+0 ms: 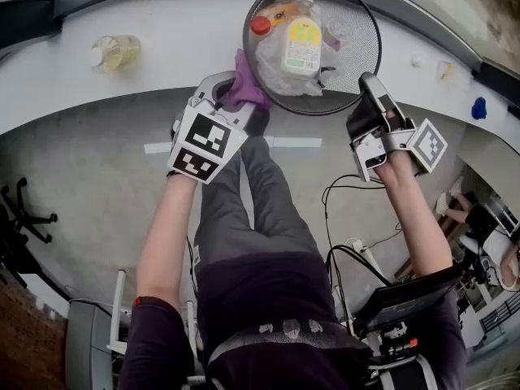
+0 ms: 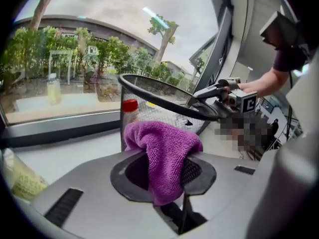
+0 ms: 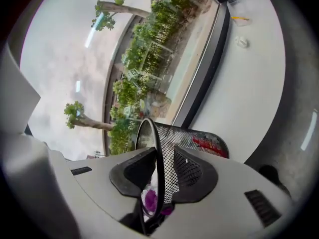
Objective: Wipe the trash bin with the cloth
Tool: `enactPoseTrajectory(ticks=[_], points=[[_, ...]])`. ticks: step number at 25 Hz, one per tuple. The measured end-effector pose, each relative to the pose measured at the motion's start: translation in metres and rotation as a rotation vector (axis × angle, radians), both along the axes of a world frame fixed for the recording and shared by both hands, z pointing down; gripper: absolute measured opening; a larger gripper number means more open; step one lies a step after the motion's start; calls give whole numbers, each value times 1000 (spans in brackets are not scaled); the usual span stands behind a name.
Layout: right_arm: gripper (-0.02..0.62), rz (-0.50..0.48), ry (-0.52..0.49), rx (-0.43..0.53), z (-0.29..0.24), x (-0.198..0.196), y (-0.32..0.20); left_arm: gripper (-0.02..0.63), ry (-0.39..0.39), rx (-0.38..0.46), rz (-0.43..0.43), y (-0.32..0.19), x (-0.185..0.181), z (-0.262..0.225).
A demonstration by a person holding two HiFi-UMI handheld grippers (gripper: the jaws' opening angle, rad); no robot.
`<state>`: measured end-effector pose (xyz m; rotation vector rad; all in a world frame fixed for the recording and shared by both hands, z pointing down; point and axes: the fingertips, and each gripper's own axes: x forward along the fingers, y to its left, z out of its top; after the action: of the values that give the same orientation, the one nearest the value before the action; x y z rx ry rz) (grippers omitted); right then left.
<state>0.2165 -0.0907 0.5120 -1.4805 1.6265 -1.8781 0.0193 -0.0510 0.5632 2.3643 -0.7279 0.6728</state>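
1. The left hand-held gripper (image 2: 164, 176) clenches the purple cloth (image 2: 162, 151) right at the trash bin's (image 1: 357, 51) rim.
2. The right hand-held gripper (image 3: 162, 176) clamps the trash bin's mesh wall, across from the cloth.

Bottles (image 1: 301, 43) lie in the trash bin (image 1: 364, 59); the cloth (image 1: 244, 88) sits at its left rim.

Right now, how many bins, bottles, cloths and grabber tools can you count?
Bins: 1, the mesh trash bin
Bottles: 3, white-capped bottle and red-capped bottle in the bin, yellowish bottle on the ledge
Cloths: 1, the purple cloth
Grippers: 2, left gripper and right gripper
Total: 7
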Motion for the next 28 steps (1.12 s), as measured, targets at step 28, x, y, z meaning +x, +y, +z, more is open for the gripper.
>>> enactPoseTrajectory(ticks=[28], points=[[102, -568, 278, 70, 1, -23, -75, 92, -220, 188, -102, -121, -57, -21]])
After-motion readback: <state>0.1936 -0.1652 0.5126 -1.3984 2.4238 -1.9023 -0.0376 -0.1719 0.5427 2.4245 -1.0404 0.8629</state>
